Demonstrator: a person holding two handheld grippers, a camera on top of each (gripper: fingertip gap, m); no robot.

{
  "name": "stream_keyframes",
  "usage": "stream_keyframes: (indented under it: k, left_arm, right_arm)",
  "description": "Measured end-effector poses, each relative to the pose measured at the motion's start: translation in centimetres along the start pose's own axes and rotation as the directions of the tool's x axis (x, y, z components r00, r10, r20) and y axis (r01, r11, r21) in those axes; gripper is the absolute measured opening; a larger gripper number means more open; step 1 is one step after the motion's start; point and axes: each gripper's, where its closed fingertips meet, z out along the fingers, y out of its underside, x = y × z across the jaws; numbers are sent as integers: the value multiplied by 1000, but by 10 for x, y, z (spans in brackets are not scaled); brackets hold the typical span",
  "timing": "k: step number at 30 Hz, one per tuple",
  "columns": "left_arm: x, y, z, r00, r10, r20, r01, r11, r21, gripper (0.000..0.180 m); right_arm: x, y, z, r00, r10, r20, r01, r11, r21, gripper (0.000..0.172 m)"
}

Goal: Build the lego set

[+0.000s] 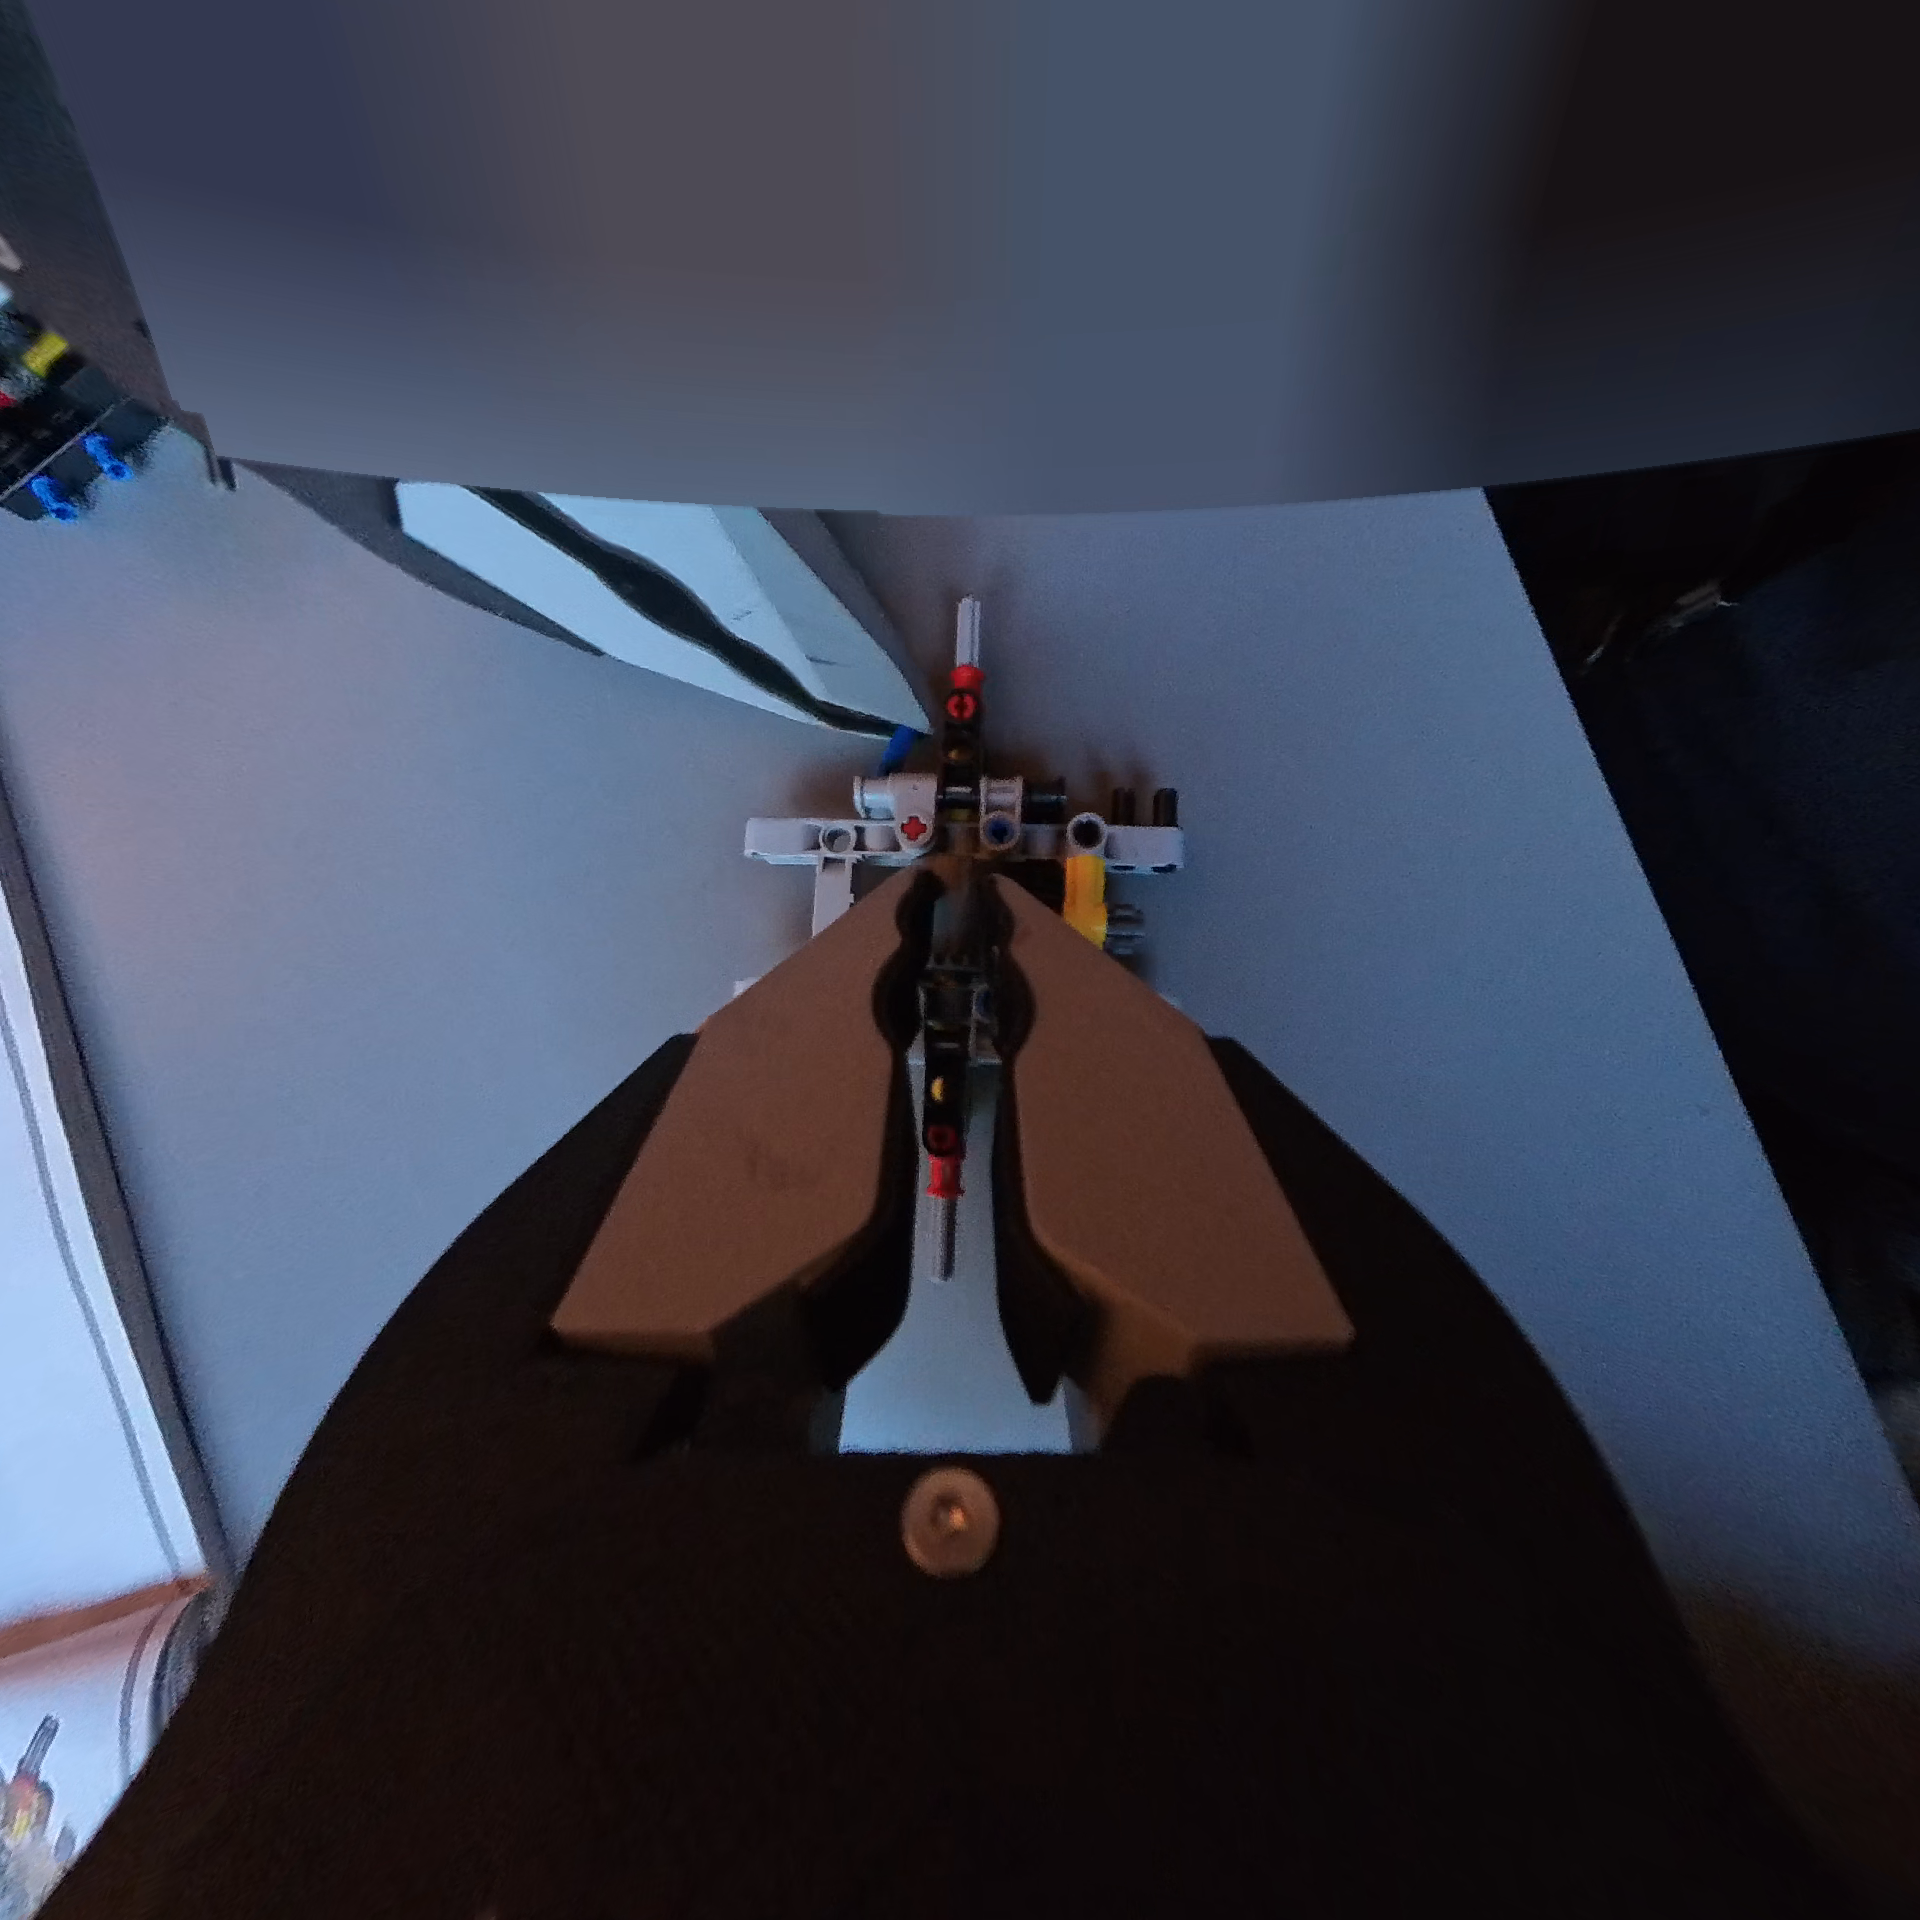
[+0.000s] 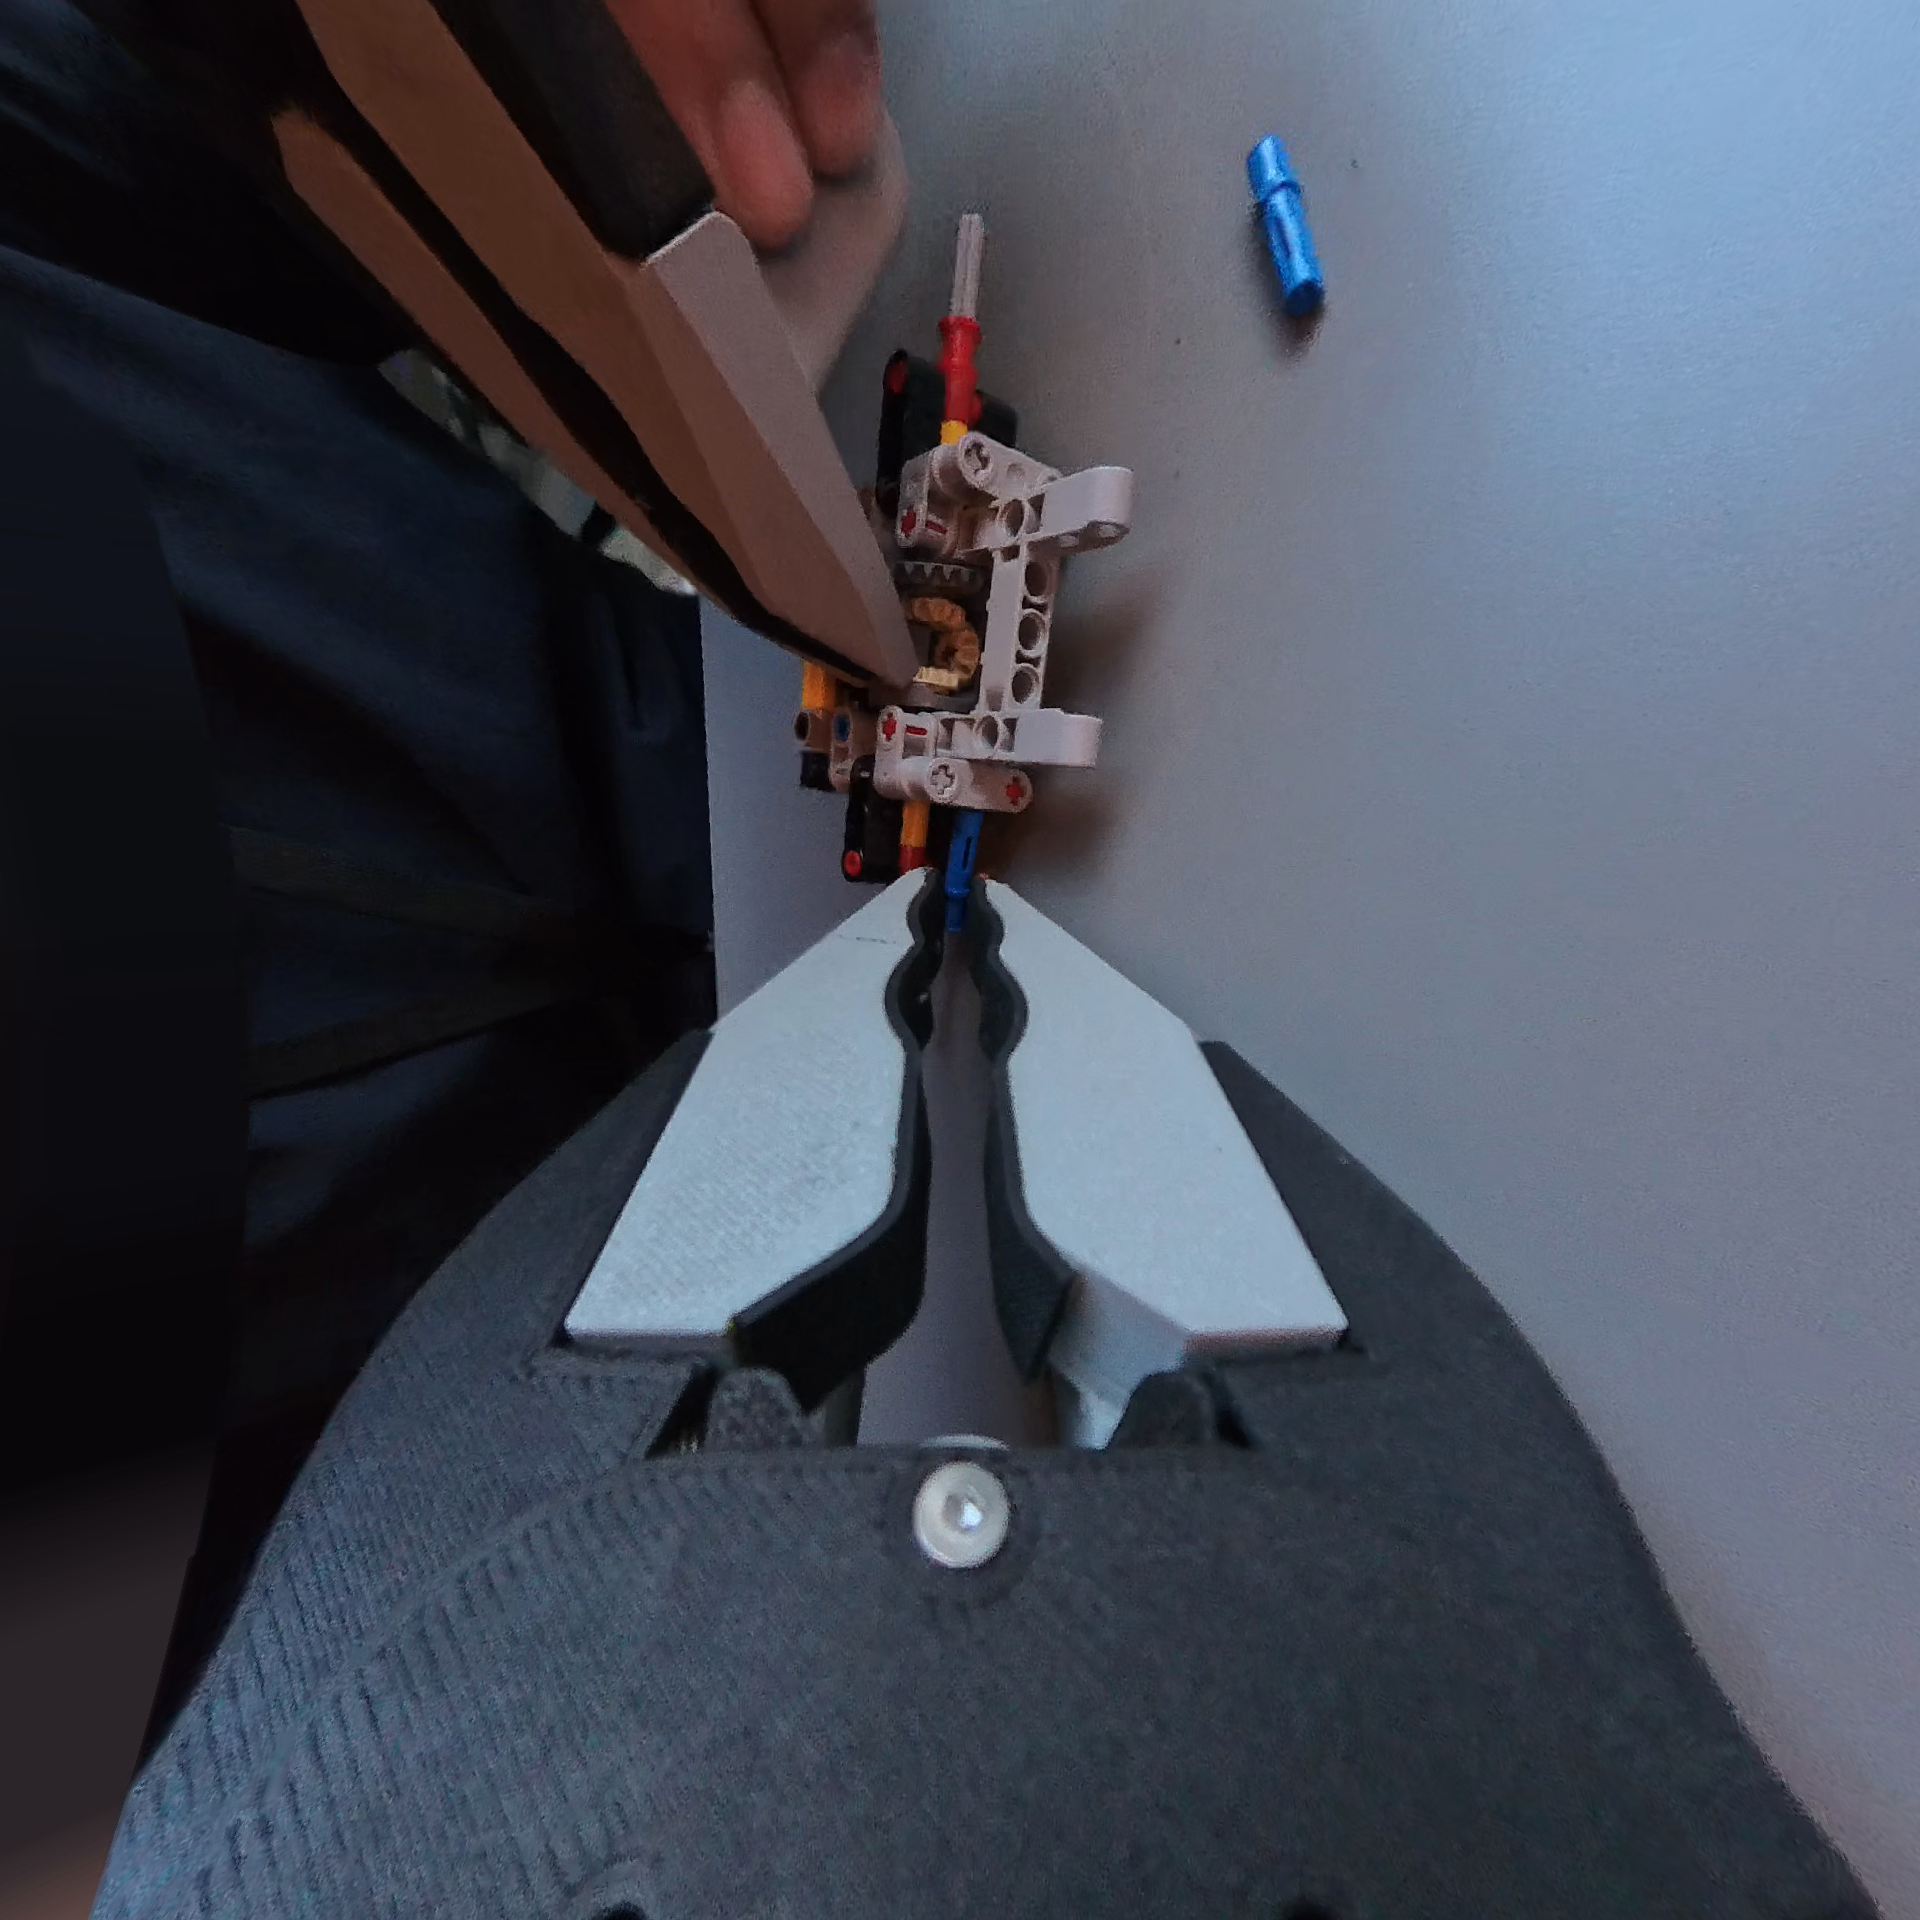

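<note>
Pinching a thin blue plastic pin [image 2: 961, 873] at the 6 o'clock end of the grey-and-black toy-brick gear assembly [image 2: 987, 613], right gripper [image 2: 957, 881] is nearly closed on it. Left gripper [image 1: 956, 894] clamps the assembly's middle; both sit on the pale grey desk [image 2: 1455, 727]. Loose blue plastic pin [image 2: 1284, 224] lies at 1 o'clock, well apart.

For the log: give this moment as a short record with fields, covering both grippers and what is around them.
Surface: pale grey table
Main object: toy-brick assembly of grey beams, gears and axles
Left gripper: closed on the assembly's black middle part
Right gripper: shut on the blue pin sticking out of the assembly
Loose part: second blue pin lying apart on the table
Also visible: hand holding the left gripper
</note>
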Motion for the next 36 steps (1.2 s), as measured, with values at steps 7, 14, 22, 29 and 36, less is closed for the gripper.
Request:
stream_keyframes:
  k: [7, 14, 22, 29, 36]
  left_arm:
    - [2, -3, 2, 1000, 24, 3, -24, 1000, 16, 6]
    - [0, -3, 2, 999, 35, -3, -35, 997, 62, 6]
    - [-9, -2, 2, 997, -60, -44, 64, 992, 108, 6]
    - [-8, -5, 3, 996, -81, -44, 87, 988, 131, 6]
    - [-7, -11, 0, 996, -86, 8, 84, 987, 137, 20]
  right_arm:
    - [-2, 4, -1, 999, -35, 21, 37, 994, -107, 1]
    - [1, 3, -1, 995, -93, 34, 98, 967, -234, 1]
    - [13, -4, -12, 920, -354, -171, 264, 879, -398, 1]
    - [11, 0, -15, 934, -312, -175, 198, 858, -474, 1]
    - [6, 10, -39, 958, -148, -246, 105, 978, -180, 1]
